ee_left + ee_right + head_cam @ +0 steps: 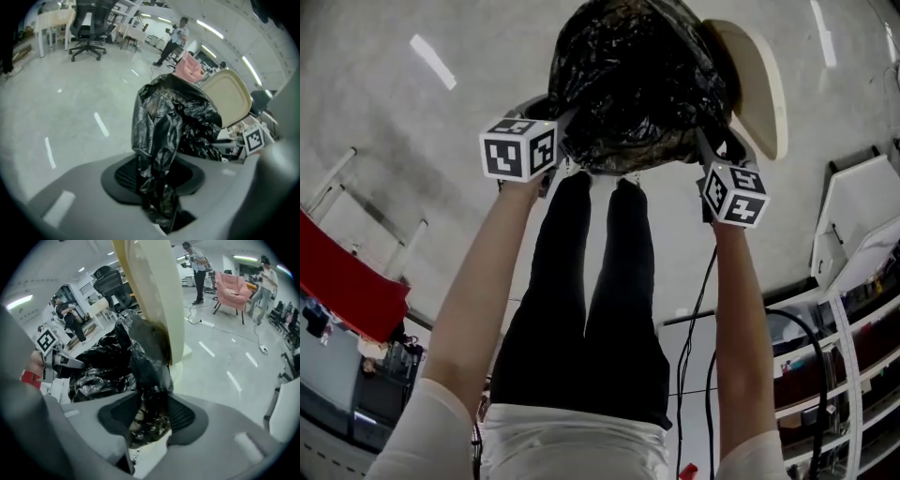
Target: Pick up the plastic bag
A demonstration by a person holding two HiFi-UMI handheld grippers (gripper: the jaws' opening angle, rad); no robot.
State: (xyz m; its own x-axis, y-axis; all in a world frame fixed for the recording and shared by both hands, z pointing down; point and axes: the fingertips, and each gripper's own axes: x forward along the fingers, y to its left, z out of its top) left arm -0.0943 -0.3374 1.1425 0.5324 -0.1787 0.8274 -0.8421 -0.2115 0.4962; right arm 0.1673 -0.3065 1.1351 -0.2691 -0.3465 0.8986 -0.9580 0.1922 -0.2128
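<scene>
A crumpled black plastic bag (637,84) hangs between my two grippers, over the grey floor and just ahead of the person's black-trousered legs (591,281). My left gripper (567,157) has the bag's left edge: in the left gripper view a twisted strip of the bag (157,140) runs down between the pads of the gripper (157,187). At the bag's right edge is my right gripper (712,157). In the right gripper view bunched film (145,380) fills the gap of the gripper (150,417). Both grippers are shut on the bag.
A cream rounded lid-like thing (759,84) stands right behind the bag, touching it in the right gripper view (154,291). White shelving (862,309) and black cables (694,328) are at the right, a red panel (347,281) at the left. An office chair (86,28), a pink armchair (232,289) and standing people are far off.
</scene>
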